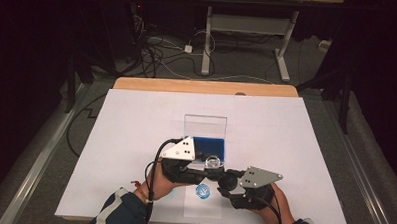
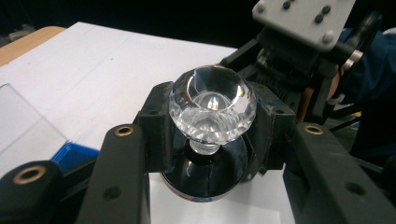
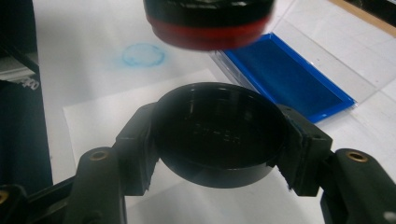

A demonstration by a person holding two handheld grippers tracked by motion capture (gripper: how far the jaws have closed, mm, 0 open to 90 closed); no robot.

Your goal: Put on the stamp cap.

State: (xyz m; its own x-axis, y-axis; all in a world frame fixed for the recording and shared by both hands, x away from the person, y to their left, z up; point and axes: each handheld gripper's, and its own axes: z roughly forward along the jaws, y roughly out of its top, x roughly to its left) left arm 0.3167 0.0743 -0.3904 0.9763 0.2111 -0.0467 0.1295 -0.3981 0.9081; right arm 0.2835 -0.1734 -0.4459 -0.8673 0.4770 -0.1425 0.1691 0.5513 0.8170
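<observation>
Clear faceted glass tops the stamp (image 2: 212,109) that the left tool (image 2: 205,154) grips: its two black jaws press on either side of the stamp's dark rounded body, just under the crystal knob, which rises above the jaw pads. In the high view the left tool (image 1: 197,167) lies near the front edge of the white surface (image 1: 136,120), with the knob (image 1: 213,161) showing at its tip.

The right tool (image 3: 219,140) is clamped on a round black cap (image 3: 218,133), a shallow dish whose open side faces the camera, with raised lettering on its inner floor too faint to read. Each jaw pad bears on the cap's rim from one side. In the high view the right tool (image 1: 229,180) sits just beside the left one, the tips of both close together.

Above the cap in the right gripper view hangs the stamp's underside, a black disc with a red band (image 3: 210,32), apart from the cap.

Beyond the right tool's jaws lies a blue ink pad (image 3: 289,77) in an open clear case; in the high view its lid (image 1: 205,124) stands upright behind the pad. Under both tools lies a white sheet of paper (image 3: 112,121), and past it a round blue stamp print (image 3: 143,54) marks the surface.
</observation>
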